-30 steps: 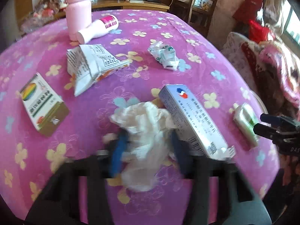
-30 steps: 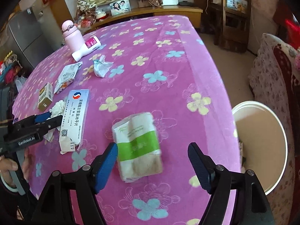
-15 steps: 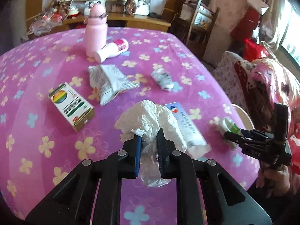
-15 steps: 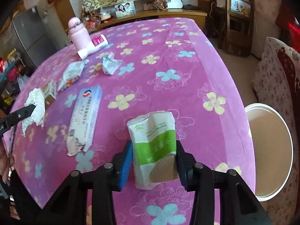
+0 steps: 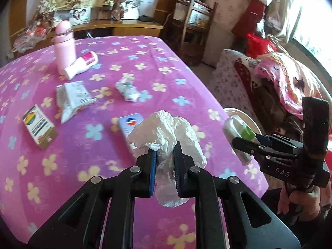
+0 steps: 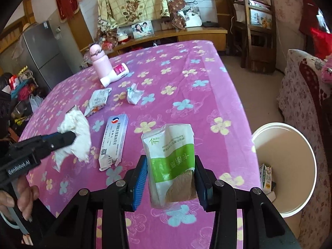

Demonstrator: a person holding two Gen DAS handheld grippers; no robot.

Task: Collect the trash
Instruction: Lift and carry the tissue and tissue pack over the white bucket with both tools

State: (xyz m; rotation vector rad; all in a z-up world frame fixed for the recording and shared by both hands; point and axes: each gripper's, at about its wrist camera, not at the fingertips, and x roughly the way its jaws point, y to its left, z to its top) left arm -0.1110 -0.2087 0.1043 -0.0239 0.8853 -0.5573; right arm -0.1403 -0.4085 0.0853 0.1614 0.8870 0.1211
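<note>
Two pieces now lifted off the table (image 6: 228,95) — my left gripper (image 5: 165,155) pinches the tissue (image 5: 166,128); my right gripper (image 6: 170,178) clamps the tissue pack (image 6: 172,157); bin (image 6: 290,213) next.

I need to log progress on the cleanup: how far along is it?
Done: a carton already lies in the white bin. In hand: the left gripper pinches a crumpled tissue; the right gripper clamps a green tissue pack. Left on the table: the blue-white box, a flat wrapper and a crumpled wrapper.
</note>
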